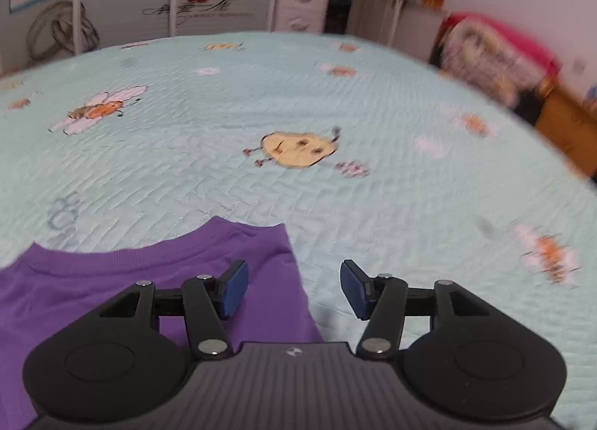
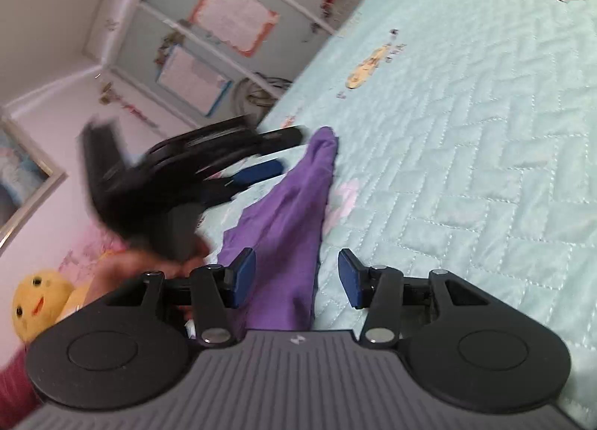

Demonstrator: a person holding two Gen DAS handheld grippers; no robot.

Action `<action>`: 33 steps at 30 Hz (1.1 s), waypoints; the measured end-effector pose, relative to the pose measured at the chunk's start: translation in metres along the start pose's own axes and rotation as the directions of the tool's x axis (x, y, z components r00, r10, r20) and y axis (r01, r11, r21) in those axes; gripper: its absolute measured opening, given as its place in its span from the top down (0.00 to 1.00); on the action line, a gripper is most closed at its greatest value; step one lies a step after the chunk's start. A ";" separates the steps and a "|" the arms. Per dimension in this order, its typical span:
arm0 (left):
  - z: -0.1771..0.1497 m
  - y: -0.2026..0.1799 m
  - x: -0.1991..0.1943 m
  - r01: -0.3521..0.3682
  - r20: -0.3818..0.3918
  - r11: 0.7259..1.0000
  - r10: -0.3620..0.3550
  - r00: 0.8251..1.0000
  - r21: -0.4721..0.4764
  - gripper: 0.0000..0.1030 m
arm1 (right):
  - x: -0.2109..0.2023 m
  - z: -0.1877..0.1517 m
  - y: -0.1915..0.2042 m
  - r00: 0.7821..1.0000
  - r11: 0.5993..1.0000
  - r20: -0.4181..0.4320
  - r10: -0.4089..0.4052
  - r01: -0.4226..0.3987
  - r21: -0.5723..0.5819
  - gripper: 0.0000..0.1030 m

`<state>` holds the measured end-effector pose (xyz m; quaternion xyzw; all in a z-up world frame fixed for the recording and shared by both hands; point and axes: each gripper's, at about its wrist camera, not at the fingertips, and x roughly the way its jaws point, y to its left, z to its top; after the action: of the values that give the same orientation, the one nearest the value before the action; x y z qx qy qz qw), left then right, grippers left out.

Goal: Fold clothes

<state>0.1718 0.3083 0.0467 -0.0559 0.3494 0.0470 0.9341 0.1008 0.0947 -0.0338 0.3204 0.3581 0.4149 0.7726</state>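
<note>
With both jaws standing apart and empty, the left hand-held gripper (image 1: 294, 290) and right hand-held gripper (image 2: 296, 279) are needing square bites on the purple shirt (image 1: 112, 280), keeping the fold flat on the bed (image 1: 335, 112).

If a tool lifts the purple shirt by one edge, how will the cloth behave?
The purple shirt would probably hang limp: in the right wrist view it lies in soft folds on the quilted bedspread. It looks thin, so likely light. Pushing would probably bunch it up rather than slide it, since the quilt looks textured.
</note>
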 end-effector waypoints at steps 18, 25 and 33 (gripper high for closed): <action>0.015 -0.022 0.054 -0.168 -0.048 0.983 0.172 0.984 0.069 0.87 | -0.006 0.003 -0.019 0.996 0.993 0.014 0.089 -0.090 0.075 0.52; 0.001 -0.008 -0.049 -0.066 0.041 0.990 0.072 0.997 -0.127 0.51 | -0.009 0.004 -0.021 0.993 0.989 0.015 0.118 -0.119 0.083 0.52; -0.163 0.018 -0.287 0.198 -0.003 0.944 -0.206 0.979 -0.264 0.27 | -0.082 -0.019 -0.021 0.985 0.968 -0.069 0.161 -0.143 0.207 0.50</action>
<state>-0.1520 0.2901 0.1117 -0.2150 0.3470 -0.0040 0.9129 0.0610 0.0181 -0.0368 0.4056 0.4052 0.4478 0.6861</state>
